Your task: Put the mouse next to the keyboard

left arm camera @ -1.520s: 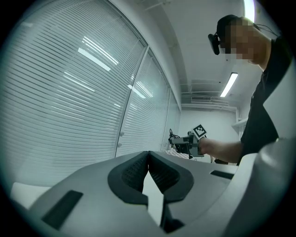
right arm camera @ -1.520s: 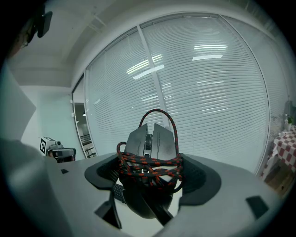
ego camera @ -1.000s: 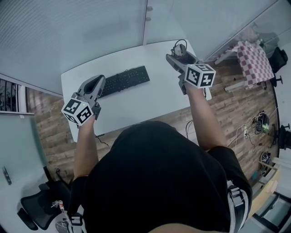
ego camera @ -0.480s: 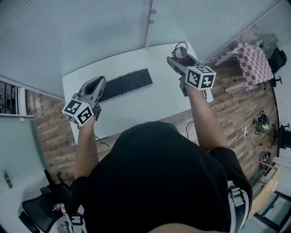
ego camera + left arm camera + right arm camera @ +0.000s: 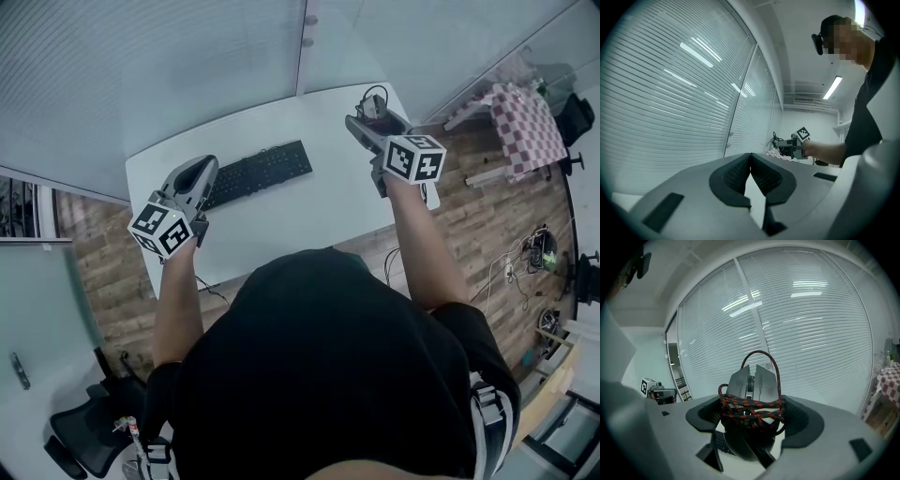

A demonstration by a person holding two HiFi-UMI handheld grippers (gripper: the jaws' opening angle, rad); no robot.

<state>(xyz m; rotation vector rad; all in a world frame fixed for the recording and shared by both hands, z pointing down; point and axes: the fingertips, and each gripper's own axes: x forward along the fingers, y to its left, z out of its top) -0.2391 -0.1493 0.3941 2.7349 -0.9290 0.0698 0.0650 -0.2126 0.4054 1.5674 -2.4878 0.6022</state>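
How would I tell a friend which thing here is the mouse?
Start at the white table and look over its far right corner, away from the black keyboard. There the right gripper clamps the mouse: dark grey, with a red-and-black braided cable wound around its body.

mouse (image 5: pixel 759 380) grey | cable (image 5: pixel 750 408) red-black braided | keyboard (image 5: pixel 258 172) black | table (image 5: pixel 309 211) white | cloth (image 5: pixel 525 127) red-white checked
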